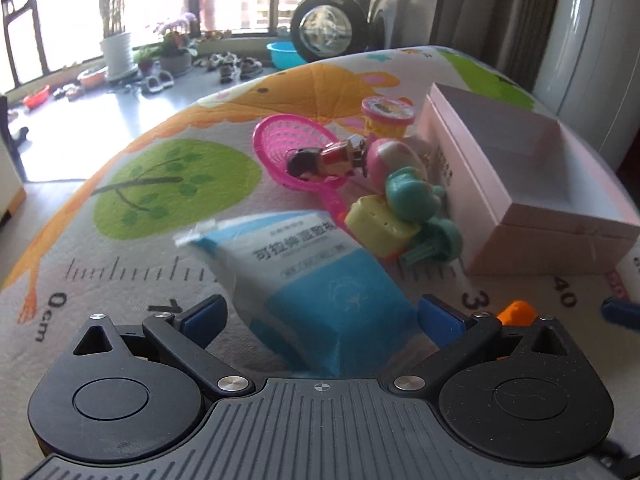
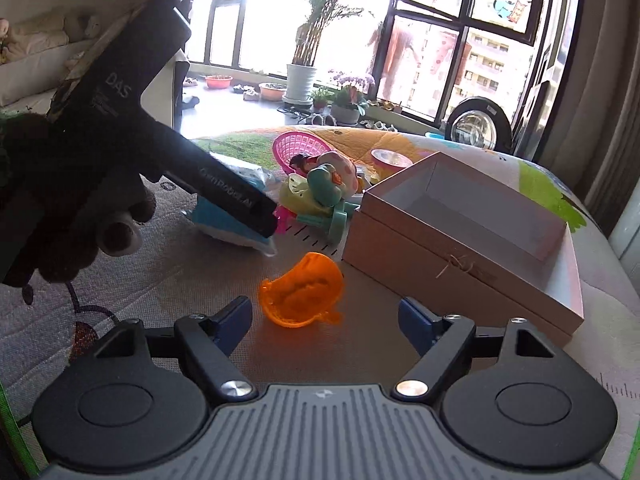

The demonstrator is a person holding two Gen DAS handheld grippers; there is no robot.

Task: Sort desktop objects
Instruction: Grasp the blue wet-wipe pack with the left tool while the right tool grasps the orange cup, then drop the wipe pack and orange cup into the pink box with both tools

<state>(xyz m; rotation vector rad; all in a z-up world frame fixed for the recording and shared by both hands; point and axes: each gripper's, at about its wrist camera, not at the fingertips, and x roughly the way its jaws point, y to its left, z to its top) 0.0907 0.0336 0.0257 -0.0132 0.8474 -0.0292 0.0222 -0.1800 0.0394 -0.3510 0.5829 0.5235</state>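
Left wrist view: my left gripper (image 1: 320,316) is spread wide, jaws either side of the blue-and-white packet (image 1: 316,280) on the play mat (image 1: 120,256), lined up to take it but not gripping. The pink box (image 1: 532,184) sits open beside the toy pile (image 1: 384,184), ready for sorted things.

Right wrist view: my right gripper (image 2: 326,320) is released, hovering near the orange toy (image 2: 302,294), which lies just beside the box.

I count one open pink box (image 2: 472,236), one blue-and-white packet (image 1: 320,280) and one orange mould (image 2: 302,296). One pink net scoop (image 1: 292,140), one lidded tub (image 1: 387,114). The toy pile is too tangled to count.
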